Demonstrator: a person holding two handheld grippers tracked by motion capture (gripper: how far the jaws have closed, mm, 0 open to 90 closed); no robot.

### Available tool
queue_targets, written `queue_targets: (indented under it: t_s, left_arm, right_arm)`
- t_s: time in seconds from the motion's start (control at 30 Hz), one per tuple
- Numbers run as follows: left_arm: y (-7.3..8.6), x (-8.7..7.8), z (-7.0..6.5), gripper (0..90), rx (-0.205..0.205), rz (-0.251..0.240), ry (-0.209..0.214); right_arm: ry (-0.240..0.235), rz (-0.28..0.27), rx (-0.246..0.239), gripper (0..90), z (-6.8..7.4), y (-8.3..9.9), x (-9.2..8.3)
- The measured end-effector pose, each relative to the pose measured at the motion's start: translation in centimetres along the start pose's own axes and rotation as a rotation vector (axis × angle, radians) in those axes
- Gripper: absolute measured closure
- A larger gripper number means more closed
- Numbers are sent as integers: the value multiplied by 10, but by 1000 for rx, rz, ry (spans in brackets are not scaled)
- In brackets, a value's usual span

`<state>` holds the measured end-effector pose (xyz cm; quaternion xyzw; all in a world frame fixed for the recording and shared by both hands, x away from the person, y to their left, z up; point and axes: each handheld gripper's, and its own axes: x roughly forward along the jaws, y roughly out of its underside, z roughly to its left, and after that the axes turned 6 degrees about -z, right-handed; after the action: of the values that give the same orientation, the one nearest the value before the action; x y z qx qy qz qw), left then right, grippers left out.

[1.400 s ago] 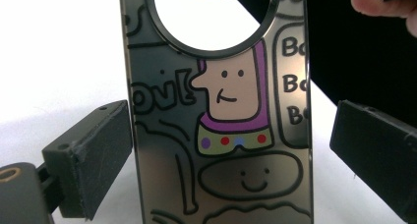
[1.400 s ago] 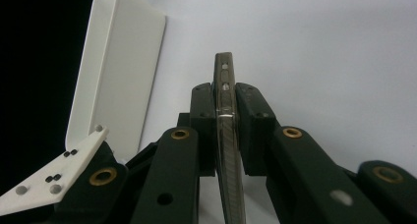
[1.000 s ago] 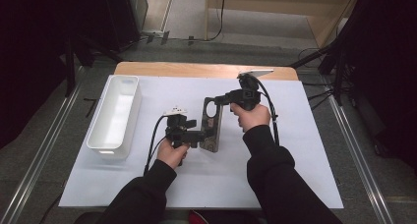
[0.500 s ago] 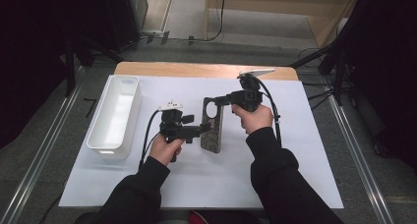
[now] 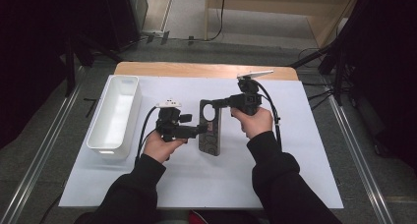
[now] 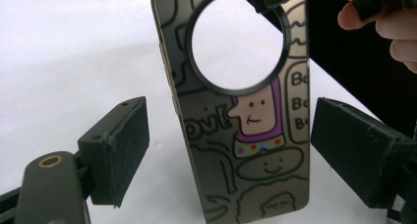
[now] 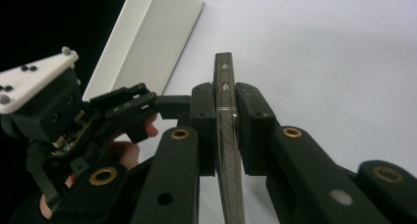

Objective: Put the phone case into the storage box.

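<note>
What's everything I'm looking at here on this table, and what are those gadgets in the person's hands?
Phone case: one, metallic brown with cartoon doodles and a round hole near one end, held at mid-table between the two grippers.
Tray: one, white, long and deep, on the left part of the sheet.
Sheet: one, white, covering most of the tabletop.
Table: one, light wood, its far edge showing beyond the sheet.
Left gripper: one, black, jaws apart on either side of the phone case, pads not touching it; they have just been closing.
Right gripper: one, black, jaws clamped on the case's edge.
Sleeves: two, black, coming in from the bottom.
</note>
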<state>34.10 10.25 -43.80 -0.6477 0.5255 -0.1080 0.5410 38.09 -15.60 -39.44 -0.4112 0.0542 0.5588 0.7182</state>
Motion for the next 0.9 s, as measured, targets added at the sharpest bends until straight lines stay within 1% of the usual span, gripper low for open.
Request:
queue_targets:
  t_s: [0.03, 0.1, 0.13, 0.2, 0.27, 0.3, 0.43, 0.47, 0.57, 0.67, 0.77, 0.9]
  left_arm:
    - [-1, -1, 0, 145, 1, 1, 0]
    - [-2, -3, 1, 145, 5, -2, 4]
    - [-3, -4, 1, 145, 1, -5, 2]
    - [-5, -6, 1, 145, 11, 0, -6]
    - [-6, -8, 2, 145, 12, -4, -9]
    - [-7, -9, 2, 145, 6, -8, -7]
    - [-10, -11, 3, 146, 24, -1, -20]
    - [-11, -11, 3, 146, 29, 1, -22]
    - [-14, -10, 2, 146, 37, 7, -25]
    - [-17, -9, 2, 146, 53, 12, -27]
    - [-19, -9, 4, 145, 52, 18, -31]
    - [-20, -8, 5, 167, 52, 20, -52]
  right_arm:
    - [0, 3, 1, 774, 0, 1, 0]
    - [-5, 5, -13, 774, -1, 2, 1]
    - [-7, 7, -14, 774, -1, 3, 1]
    - [-13, 1, -27, 775, -2, 5, 0]
    - [-21, -1, -32, 774, -2, 6, -1]
    - [-26, -4, -38, 775, -2, 7, -1]
    - [-37, -12, -63, 774, -2, 10, -3]
    - [-40, -20, -66, 775, -2, 11, -3]
    - [-44, -17, -67, 774, -2, 13, -4]
    - [-59, -27, -71, 774, -4, 15, -5]
    - [-78, -33, -77, 774, -4, 17, -5]
    - [-90, -36, -90, 774, -3, 19, -5]
